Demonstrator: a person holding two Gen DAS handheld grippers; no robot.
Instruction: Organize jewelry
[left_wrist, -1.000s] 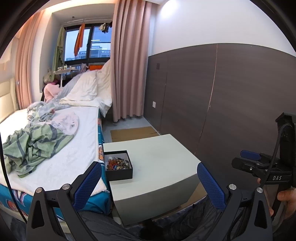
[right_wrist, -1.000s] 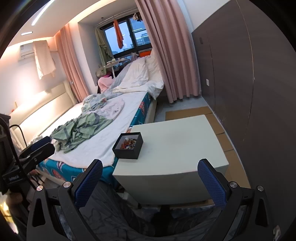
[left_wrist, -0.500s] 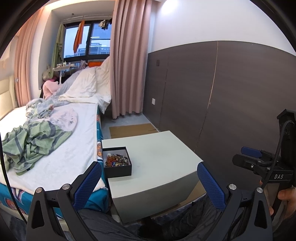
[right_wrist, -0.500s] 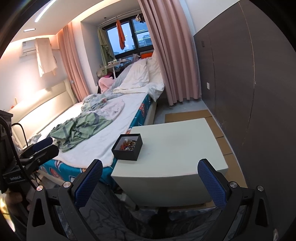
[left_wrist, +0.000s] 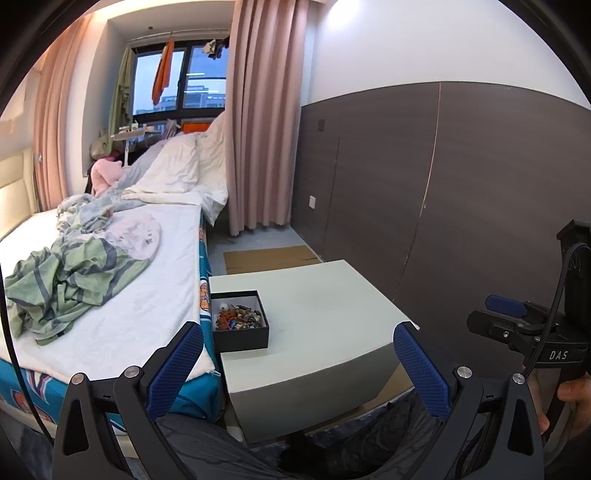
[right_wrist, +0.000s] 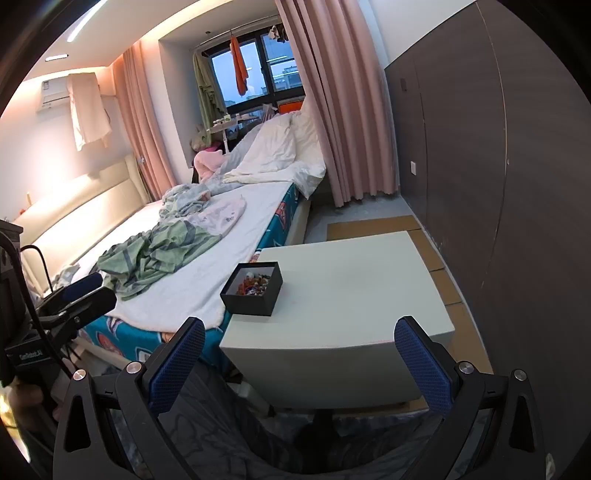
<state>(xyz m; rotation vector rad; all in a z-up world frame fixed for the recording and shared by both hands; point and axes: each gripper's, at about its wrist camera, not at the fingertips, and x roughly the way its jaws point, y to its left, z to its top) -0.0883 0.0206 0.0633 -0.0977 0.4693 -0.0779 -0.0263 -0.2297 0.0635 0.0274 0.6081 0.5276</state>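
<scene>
A small black box (left_wrist: 239, 322) full of mixed colourful jewelry (left_wrist: 238, 318) stands on the left part of a pale low table (left_wrist: 325, 314), next to the bed. It also shows in the right wrist view (right_wrist: 253, 288), on the same table (right_wrist: 354, 295). My left gripper (left_wrist: 295, 365) is open and empty, held short of the table's near edge. My right gripper (right_wrist: 295, 365) is open and empty too, also short of the table. Each gripper shows at the side of the other's view.
A bed (left_wrist: 122, 295) with a white sheet and crumpled green striped clothes (left_wrist: 62, 280) runs along the table's left side. A dark panelled wall (left_wrist: 461, 206) stands to the right. Flat cardboard (left_wrist: 266, 254) lies on the floor beyond the table. Pink curtains hang at the back.
Both grippers have drifted a little closer to the table, so the box looks slightly nearer. Both stay open and empty.
</scene>
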